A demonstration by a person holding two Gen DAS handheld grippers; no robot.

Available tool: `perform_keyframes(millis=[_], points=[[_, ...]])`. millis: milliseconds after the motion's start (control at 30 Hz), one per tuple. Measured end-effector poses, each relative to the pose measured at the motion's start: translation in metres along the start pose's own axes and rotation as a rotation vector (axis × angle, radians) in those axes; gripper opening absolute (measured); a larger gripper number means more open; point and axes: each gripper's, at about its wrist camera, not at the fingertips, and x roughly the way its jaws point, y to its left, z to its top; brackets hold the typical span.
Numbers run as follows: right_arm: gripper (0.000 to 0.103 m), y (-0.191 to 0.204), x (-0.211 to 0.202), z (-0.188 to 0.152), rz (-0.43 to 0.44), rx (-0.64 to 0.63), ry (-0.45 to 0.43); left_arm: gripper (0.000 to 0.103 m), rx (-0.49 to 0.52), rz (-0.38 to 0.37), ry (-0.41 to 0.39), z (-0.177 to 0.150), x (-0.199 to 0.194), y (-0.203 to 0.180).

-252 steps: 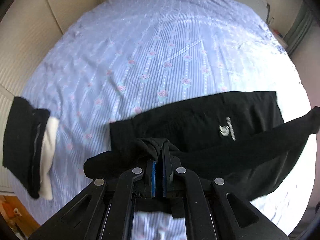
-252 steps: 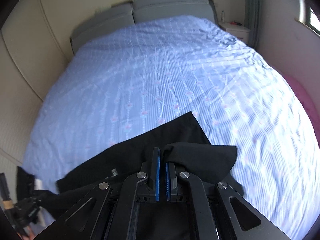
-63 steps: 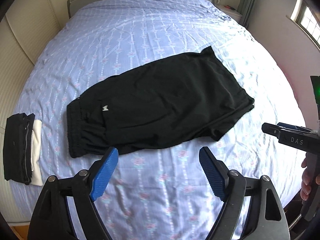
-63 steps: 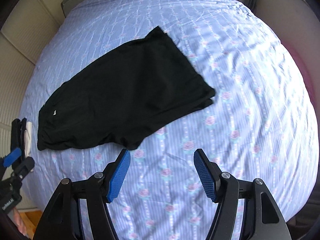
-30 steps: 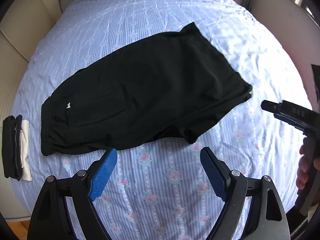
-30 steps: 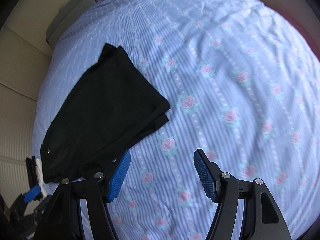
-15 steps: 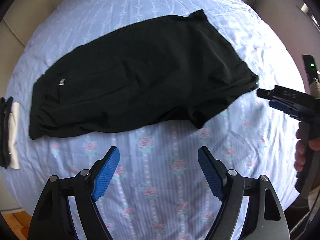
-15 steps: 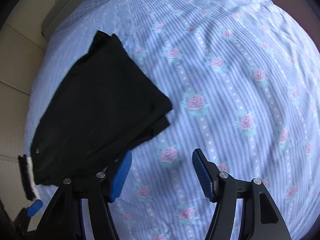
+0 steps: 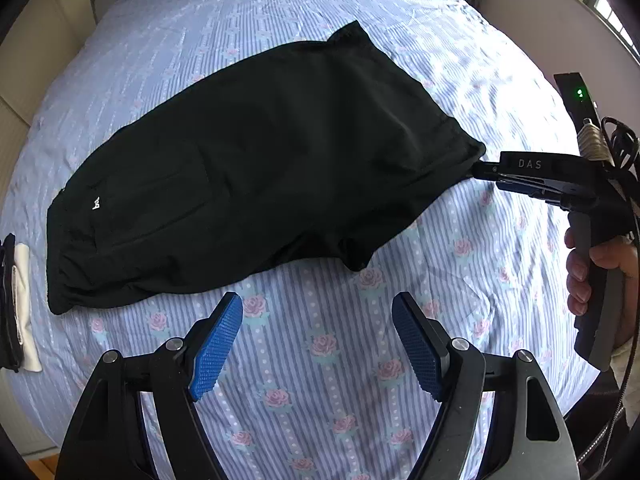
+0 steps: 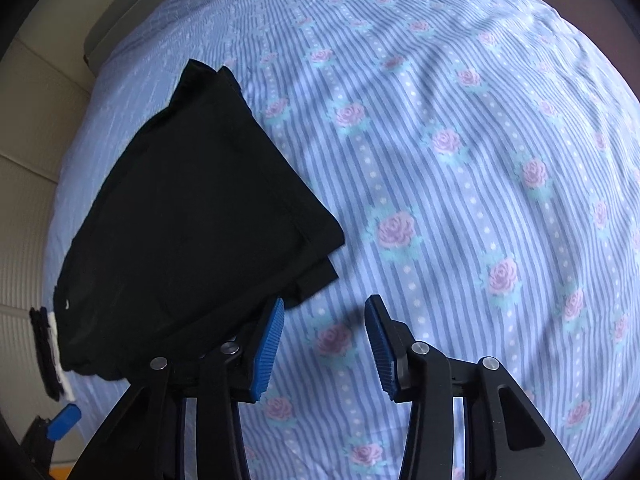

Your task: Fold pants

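Black pants (image 9: 256,168) are lying flat on my bed (image 9: 400,360), folded over lengthwise, with the waistband at the left and the leg ends at the right. The sheet is blue striped cotton with little pink roses. My left hand-held gripper (image 9: 318,344) hangs above bare sheet on the near side of the pants, blue pads spread wide with nothing between them. My right hand-held gripper (image 10: 325,354) is down at the right corner of the leg ends; in the left view its tip looks like it's right against the hem. Its jaws are closing, but in its own view only sheet shows between the pads, with the fabric just off the left pad. My right hand (image 9: 600,268) is wrapped round its handle. There's a small stack of folded clothes (image 9: 16,300) at the far left edge of the bed.
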Motion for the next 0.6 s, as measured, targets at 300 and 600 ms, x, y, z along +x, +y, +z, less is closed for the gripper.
perform_keyframes(millis=[300,600], points=[[0.044,0.002,0.022,0.009,-0.027,0.03,0.042,0.077,-0.044,-0.007,-0.008,0.006,-0.001,0.007],[0.006,0.026,0.04,0.022,0.038,-0.033,0.036,0.077,-0.056,-0.03,-0.004,0.008,0.003,0.0]])
